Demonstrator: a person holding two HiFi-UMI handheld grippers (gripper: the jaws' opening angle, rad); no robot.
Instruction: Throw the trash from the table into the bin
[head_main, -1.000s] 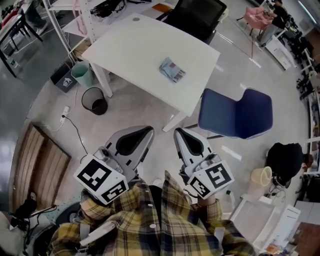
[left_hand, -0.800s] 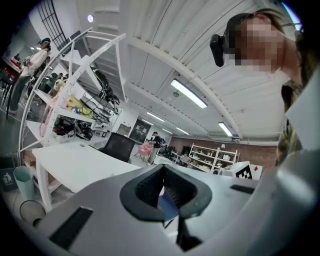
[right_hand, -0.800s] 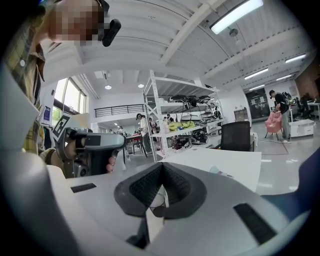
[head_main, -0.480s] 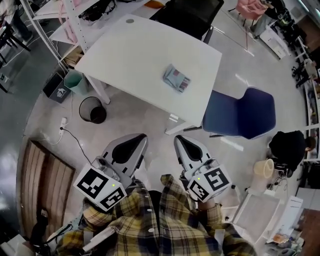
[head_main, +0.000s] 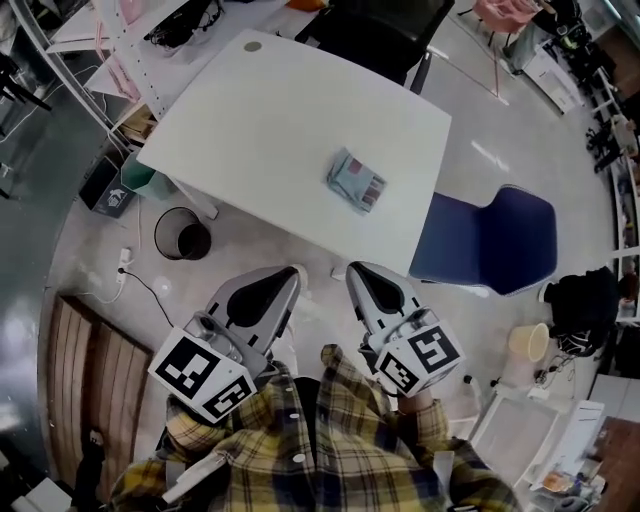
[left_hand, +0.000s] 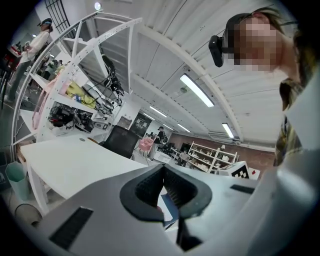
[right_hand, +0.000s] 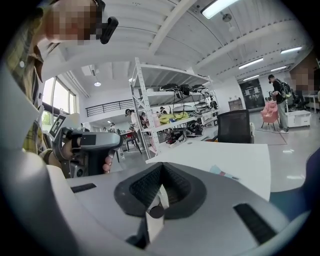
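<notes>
Two grippers: I am holding my left gripper (head_main: 291, 272) and my right gripper (head_main: 357, 270) side by side, both pointing toward the table (head_main: 270, 110).
Left jaws: I am holding them pressed together at the tips, with nothing between them.
Right jaws: I am holding these shut too, and they are gripping nothing.
Trash: one flat bluish packet (head_main: 356, 181) is lying on the table, straight ahead of my right gripper and well apart from it.
Table edge: in the head view it is running just ahead of both sets of tips.
Bin: one round black bin (head_main: 182, 233) is standing on the floor, ahead and to the left of my left gripper, near a table leg.
Chair: one blue chair (head_main: 490, 240) is standing to the right of my right gripper, beside the table.
</notes>
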